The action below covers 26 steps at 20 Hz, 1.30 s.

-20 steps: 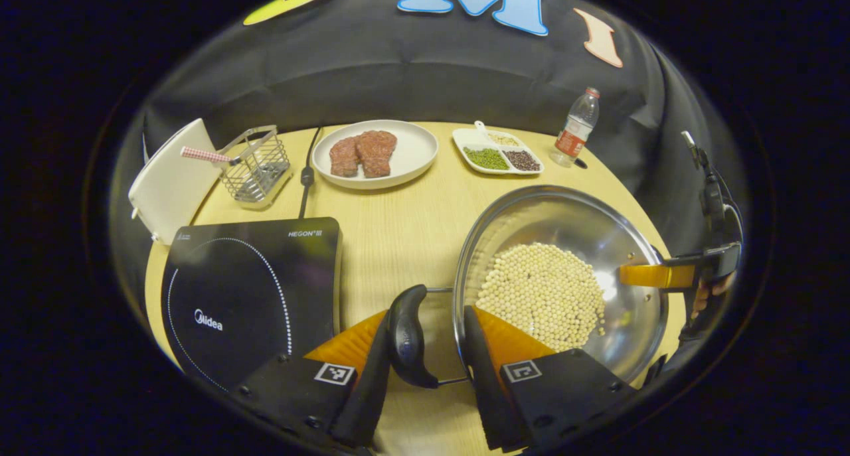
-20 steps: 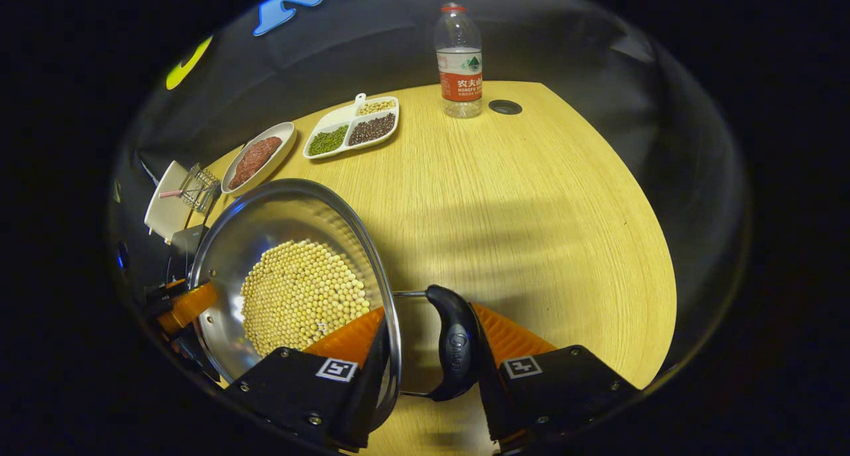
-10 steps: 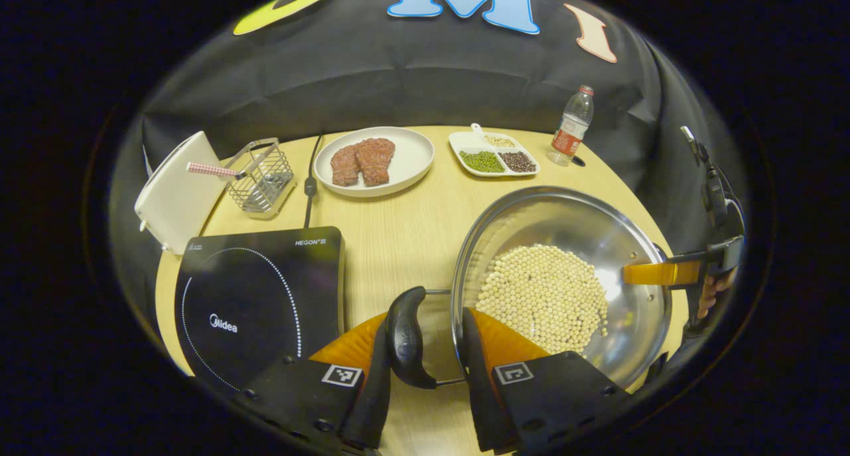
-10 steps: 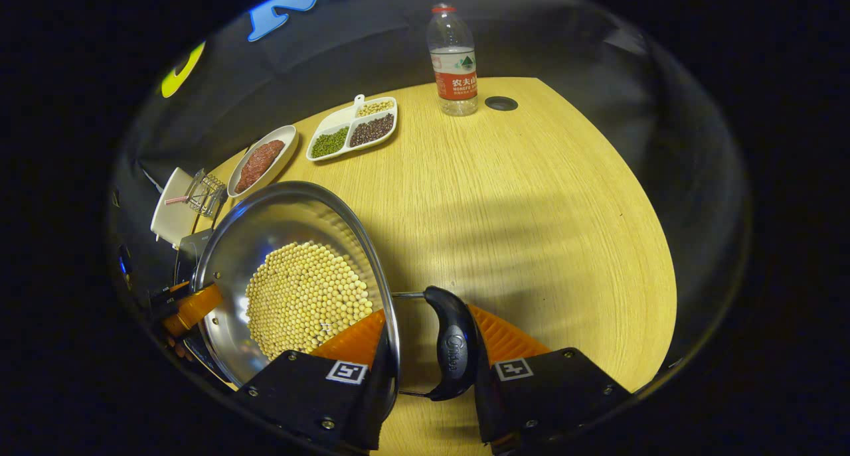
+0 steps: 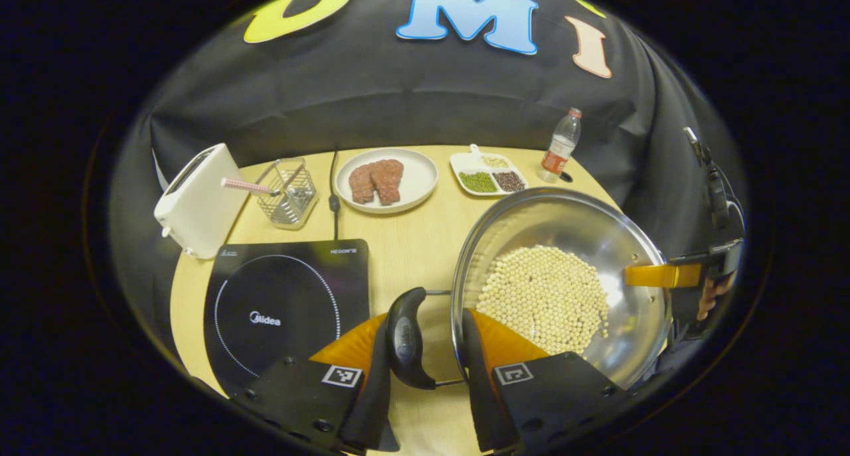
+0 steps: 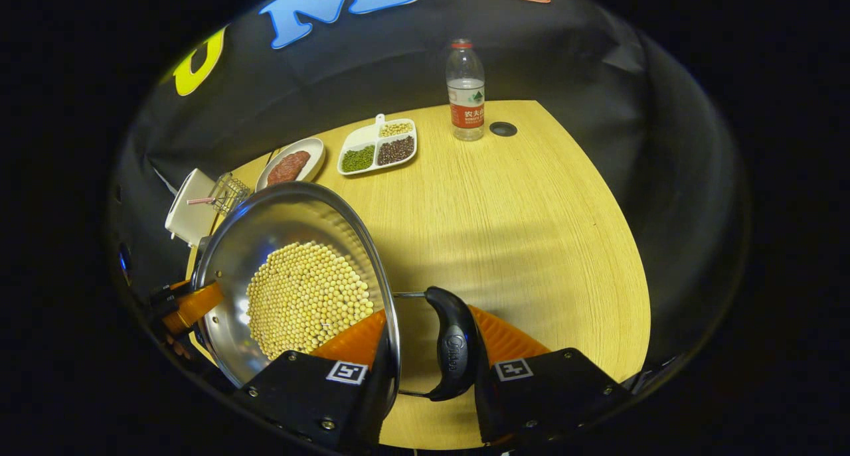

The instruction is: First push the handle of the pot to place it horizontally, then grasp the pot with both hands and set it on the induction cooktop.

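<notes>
The pot [image 5: 564, 277], full of pale beans, hangs between my two grippers, lifted off the table. My left gripper [image 5: 428, 350] is closed across the rim and black side handle [image 5: 405, 340]; my right gripper [image 6: 431, 353] clamps the opposite handle [image 6: 455, 353] the same way. The induction cooktop [image 5: 285, 310] lies flat just left of my left gripper, the nearer tool, so I judge the carry runs leftward along the handle-to-handle line.
</notes>
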Available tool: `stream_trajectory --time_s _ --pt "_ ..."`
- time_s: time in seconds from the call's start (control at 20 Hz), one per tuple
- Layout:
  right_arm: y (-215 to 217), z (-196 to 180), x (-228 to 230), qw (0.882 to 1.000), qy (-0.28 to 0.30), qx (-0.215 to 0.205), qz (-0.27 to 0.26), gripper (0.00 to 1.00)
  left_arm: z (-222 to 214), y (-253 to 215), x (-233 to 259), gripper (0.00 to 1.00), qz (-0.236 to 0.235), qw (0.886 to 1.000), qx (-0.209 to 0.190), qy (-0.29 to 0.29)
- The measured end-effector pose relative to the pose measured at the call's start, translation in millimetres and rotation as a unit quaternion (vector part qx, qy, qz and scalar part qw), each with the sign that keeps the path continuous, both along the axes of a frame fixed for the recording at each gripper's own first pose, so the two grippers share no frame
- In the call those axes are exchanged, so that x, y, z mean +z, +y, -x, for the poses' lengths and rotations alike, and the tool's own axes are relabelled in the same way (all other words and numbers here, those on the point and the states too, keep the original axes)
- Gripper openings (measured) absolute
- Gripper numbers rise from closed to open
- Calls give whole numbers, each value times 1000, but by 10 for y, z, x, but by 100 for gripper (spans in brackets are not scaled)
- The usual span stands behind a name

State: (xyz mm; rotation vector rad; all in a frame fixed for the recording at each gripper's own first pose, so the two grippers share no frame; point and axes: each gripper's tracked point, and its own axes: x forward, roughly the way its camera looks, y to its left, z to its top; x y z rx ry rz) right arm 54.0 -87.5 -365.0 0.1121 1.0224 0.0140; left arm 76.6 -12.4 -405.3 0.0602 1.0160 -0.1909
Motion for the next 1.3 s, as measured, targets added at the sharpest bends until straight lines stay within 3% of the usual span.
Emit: stream_trajectory --time_s 0.35,0.45,0.9,0.95,1.05,1.3 --pt "503 175 302 1000 -9 1 -3 55 69 529 423 61 0 1000 -2 -7" --pt "679 213 343 1000 -10 1 -3 55 107 719 478 58 2 1000 -1 -5" --pt "1448 275 354 1000 -6 18 3 55 183 1554 562 61 -1 1000 10 5" --pt "1511 283 349 1000 -4 20 4 55 190 1633 569 58 -2 1000 11 6" --pt "1646 305 336 1000 0 22 4 55 184 1761 554 61 -2 1000 12 8" --pt "1959 282 263 1000 8 28 3 55 190 2094 517 58 -6 1000 19 15"
